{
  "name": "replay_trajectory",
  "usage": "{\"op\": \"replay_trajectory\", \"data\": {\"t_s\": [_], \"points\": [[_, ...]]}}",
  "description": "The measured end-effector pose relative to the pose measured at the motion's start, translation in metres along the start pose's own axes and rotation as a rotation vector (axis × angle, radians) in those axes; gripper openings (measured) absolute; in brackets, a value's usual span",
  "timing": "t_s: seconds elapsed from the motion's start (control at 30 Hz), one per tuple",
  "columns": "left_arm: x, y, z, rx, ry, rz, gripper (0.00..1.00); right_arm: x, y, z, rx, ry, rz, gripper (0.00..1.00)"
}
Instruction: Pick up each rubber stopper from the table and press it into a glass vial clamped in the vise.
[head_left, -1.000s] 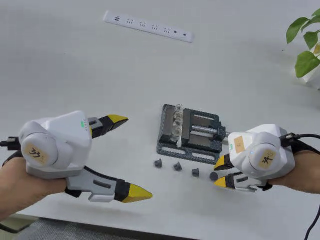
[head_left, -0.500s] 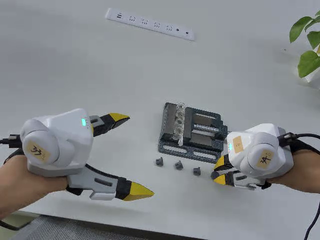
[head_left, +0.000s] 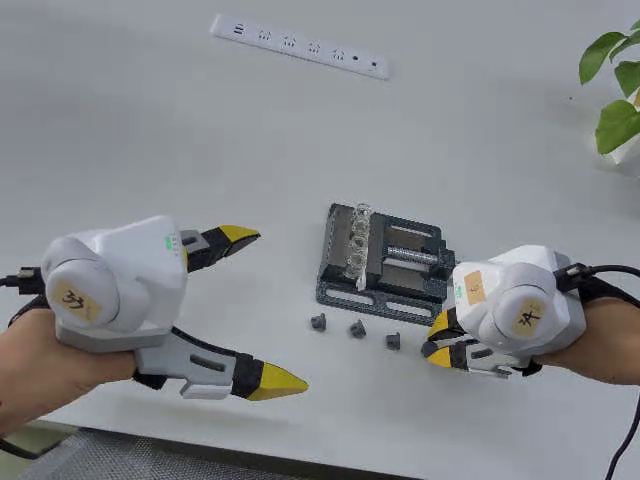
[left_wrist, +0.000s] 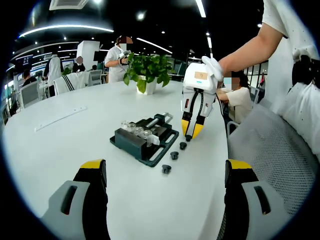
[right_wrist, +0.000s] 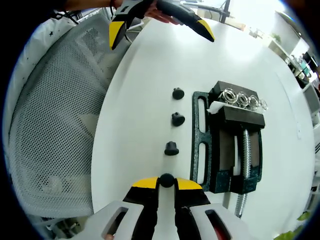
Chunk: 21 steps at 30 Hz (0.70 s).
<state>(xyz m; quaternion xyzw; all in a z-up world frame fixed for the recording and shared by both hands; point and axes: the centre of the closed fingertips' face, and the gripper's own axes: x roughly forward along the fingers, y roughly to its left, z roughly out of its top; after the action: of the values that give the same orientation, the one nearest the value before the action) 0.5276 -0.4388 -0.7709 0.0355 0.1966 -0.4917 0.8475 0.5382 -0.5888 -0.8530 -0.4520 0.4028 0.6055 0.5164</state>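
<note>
My right gripper (head_left: 436, 341) is shut on a dark rubber stopper (right_wrist: 166, 180), held low over the table in front of the vise's right end. Three more stoppers lie in a row before the vise: the first stopper (head_left: 318, 322), the second stopper (head_left: 357, 328) and the third stopper (head_left: 393, 341). The black vise (head_left: 392, 272) clamps a row of glass vials (head_left: 357, 240), standing with open mouths. My left gripper (head_left: 260, 308) hovers open and holds nothing, left of the vise. The left gripper view faces the vise (left_wrist: 145, 139) and the right gripper (left_wrist: 191, 132).
A white power strip (head_left: 298, 47) lies at the far side of the white table (head_left: 150, 130). A potted plant (head_left: 612, 90) stands at the right edge. The table's front edge runs close below both grippers, with a mesh chair (right_wrist: 50, 125) beyond it.
The right gripper's jaws have closed on the rightmost stopper, which lay free at its tips a second ago. The left gripper has barely moved.
</note>
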Motion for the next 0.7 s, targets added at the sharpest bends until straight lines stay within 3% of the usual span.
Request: {"op": "replay_trajectory", "data": {"t_s": [0.13, 0.4, 0.57, 0.7], "points": [[0.000, 0.000, 0.000, 0.001, -0.001, -0.001, 0.98, -0.002, -0.002, 0.001, 0.012, -0.008, -0.008, 0.07], [-0.001, 0.002, -0.001, 0.007, 0.003, -0.006, 0.98, -0.026, -0.011, 0.014, 0.072, -0.052, -0.019, 0.07], [-0.002, 0.004, -0.001, 0.012, 0.001, -0.008, 0.98, -0.049, -0.024, 0.029, 0.076, -0.080, -0.036, 0.07], [-0.003, 0.005, -0.001, 0.017, -0.001, -0.008, 0.98, -0.064, -0.044, 0.046, 0.077, -0.115, -0.061, 0.07]]}}
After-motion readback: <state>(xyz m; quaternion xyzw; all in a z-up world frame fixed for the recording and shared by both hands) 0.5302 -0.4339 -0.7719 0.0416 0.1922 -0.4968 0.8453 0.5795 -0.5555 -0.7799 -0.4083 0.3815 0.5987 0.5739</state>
